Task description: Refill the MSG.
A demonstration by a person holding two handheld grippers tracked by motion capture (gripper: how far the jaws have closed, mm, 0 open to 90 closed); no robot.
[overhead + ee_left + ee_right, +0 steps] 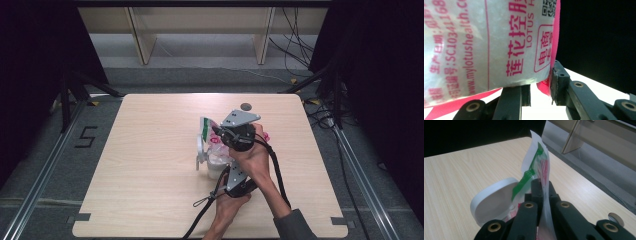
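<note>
Two grippers meet over the middle of the wooden table (150, 150). Your right gripper (543, 185) has its jaws pressed together on the top edge of the plastic packet (537, 161), beside a white container (492, 201). Your left gripper (539, 86) pinches the packet's pink-printed lower part.

bag (214, 136) mid-table (150, 150), lid (200, 145) just left, tools (227, 140) at its right.

Grey floor (210, 80), wooden shelf legs (140, 42), dark curtains (35, 60).
</note>
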